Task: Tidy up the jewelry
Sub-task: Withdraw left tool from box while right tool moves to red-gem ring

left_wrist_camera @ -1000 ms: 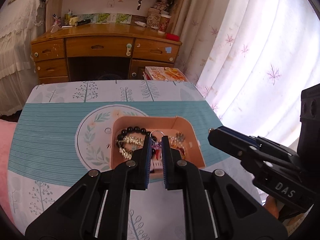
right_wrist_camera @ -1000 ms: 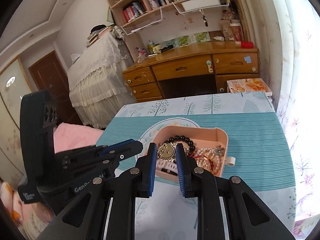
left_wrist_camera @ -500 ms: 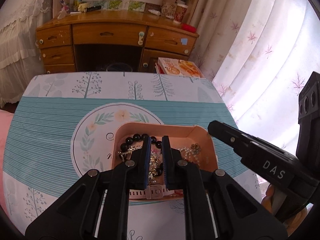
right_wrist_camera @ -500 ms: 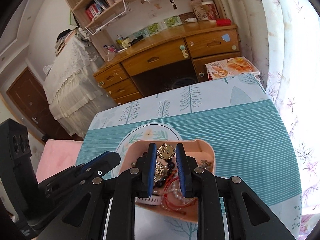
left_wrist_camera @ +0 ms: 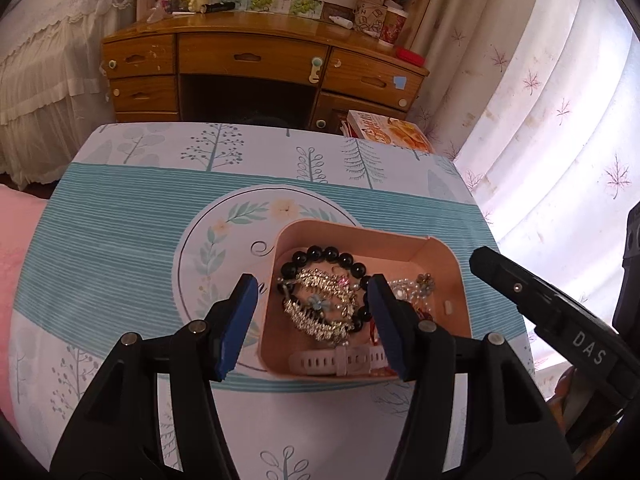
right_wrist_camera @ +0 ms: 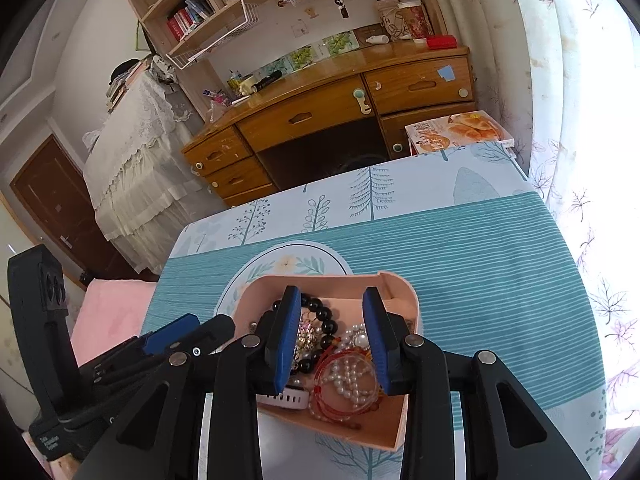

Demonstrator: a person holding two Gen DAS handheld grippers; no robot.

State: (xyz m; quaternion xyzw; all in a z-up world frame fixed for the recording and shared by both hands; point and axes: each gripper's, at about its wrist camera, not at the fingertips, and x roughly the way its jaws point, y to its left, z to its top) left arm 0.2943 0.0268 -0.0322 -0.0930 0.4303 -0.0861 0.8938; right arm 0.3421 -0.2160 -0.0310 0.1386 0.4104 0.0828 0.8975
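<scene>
A pink tray [left_wrist_camera: 352,229] stands on the patterned tablecloth with jewelry piled in it. Inside lie a black bead bracelet [left_wrist_camera: 328,254], silver rhinestone pieces [left_wrist_camera: 316,320], a white watch strap [left_wrist_camera: 340,360] and pearls [left_wrist_camera: 404,288]. My left gripper [left_wrist_camera: 312,300] hovers over the tray's left half. Its jaws are opening and its pads touch nothing. In the right wrist view the tray [right_wrist_camera: 332,277] also shows a pearl bracelet [right_wrist_camera: 352,376] and a red cord bracelet [right_wrist_camera: 324,400]. My right gripper [right_wrist_camera: 331,304] hangs over them, jaws opening, pads free. The left gripper [right_wrist_camera: 172,336] sits at its left.
A wooden desk [left_wrist_camera: 256,56] with drawers stands beyond the table's far edge. A book [left_wrist_camera: 388,132] lies at the far right corner. Curtains [left_wrist_camera: 540,120] hang along the right side. A pink cushion [right_wrist_camera: 112,312] lies left of the table.
Both grippers came down closer over the tray and their jaws spread. The small ringed piece in the left and the round gold piece in the right are no longer between the pads.
</scene>
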